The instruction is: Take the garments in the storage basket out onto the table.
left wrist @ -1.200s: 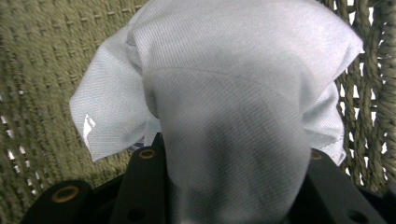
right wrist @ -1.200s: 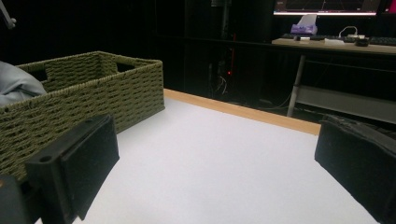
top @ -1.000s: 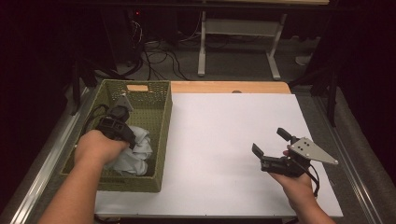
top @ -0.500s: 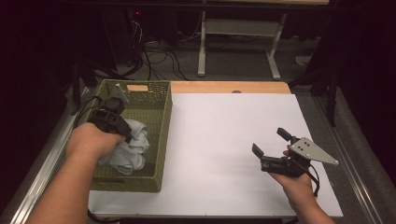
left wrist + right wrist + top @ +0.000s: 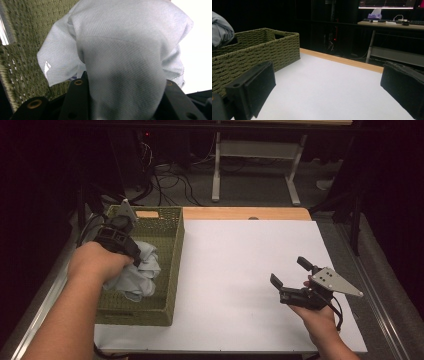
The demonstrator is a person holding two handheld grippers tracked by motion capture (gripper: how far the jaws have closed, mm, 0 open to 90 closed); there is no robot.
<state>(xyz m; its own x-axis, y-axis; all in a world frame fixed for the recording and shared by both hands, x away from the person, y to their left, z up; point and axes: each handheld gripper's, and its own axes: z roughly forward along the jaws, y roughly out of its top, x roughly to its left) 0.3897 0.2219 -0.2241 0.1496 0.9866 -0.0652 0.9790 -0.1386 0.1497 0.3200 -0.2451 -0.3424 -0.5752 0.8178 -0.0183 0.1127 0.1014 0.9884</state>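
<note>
Grey cloth (image 5: 139,272) hangs bunched over the green basket (image 5: 170,270), clamped in the left gripper (image 5: 131,254), bulk drooping below the jaws. White mat (image 5: 240,270) lies to its right. Right gripper (image 5: 292,277) sits well apart, jaws spread, holding nothing.

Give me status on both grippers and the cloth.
Left gripper shut on light grey cloth, bunched over the green wicker basket. Right gripper open, over white tabletop. Nothing in the way.

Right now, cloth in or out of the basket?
Partly out: the left gripper holds the grey cloth bunched, and it hangs down inside the green basket.
</note>
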